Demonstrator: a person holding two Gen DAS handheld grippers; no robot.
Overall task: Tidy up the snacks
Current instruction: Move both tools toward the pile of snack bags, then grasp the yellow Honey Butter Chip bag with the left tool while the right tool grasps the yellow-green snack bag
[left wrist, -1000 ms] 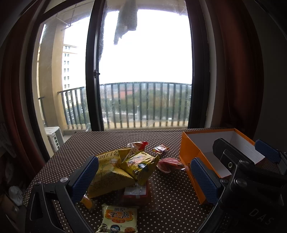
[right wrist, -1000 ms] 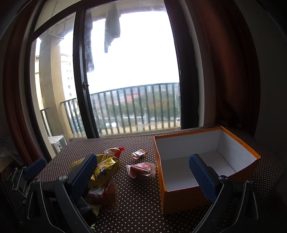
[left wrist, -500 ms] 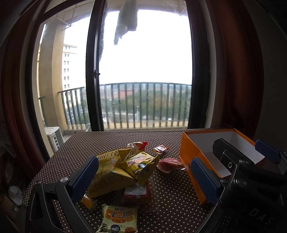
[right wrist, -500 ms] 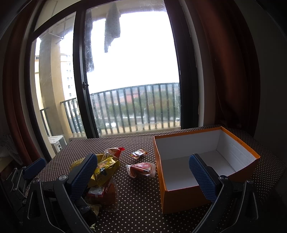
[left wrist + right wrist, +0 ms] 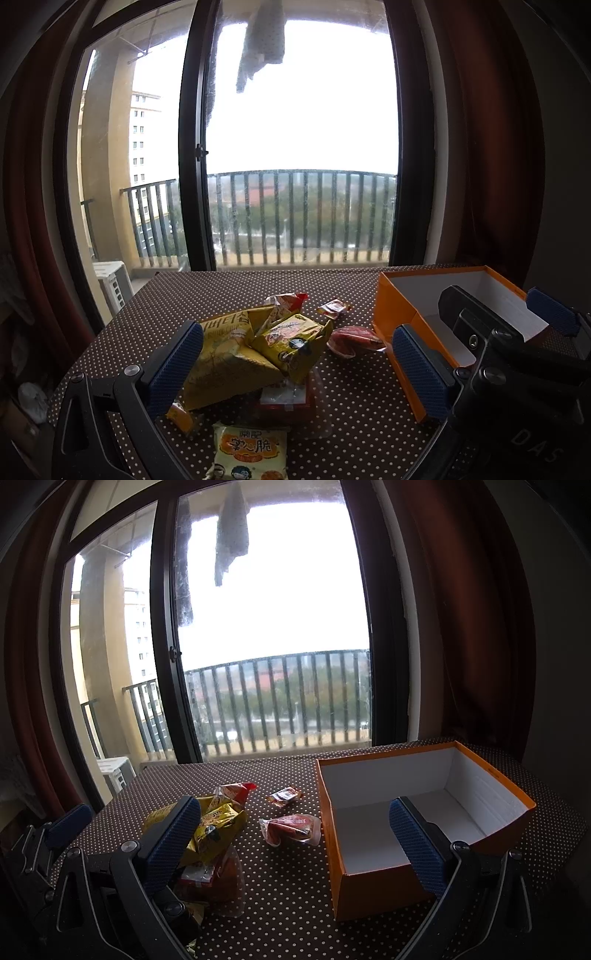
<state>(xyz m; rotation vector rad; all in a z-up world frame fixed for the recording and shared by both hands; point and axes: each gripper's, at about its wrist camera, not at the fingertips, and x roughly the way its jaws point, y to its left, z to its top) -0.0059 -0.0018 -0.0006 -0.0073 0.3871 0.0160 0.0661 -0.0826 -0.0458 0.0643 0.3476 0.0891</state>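
One polka-dot table [image 5: 288, 897] before window [image 5: 273, 627].

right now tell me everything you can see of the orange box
The orange box is an open, lidless rectangular carton, apparently cardboard, orange outside and plain white inside, with nothing visible in it. It stands upright on the brown polka-dot tablecloth, right of the snack pile. The nearest red packet lies just beside its left wall; contact is unclear. Neither gripper touches it.

One orange box [image 5: 373, 890] sits right. Two yellow bags [image 5: 229, 354] lie left, with three red-wrapped snacks [image 5: 291, 827], one cracker pack [image 5: 251, 450] nearest, and one clear-wrapped red pack [image 5: 284, 402].
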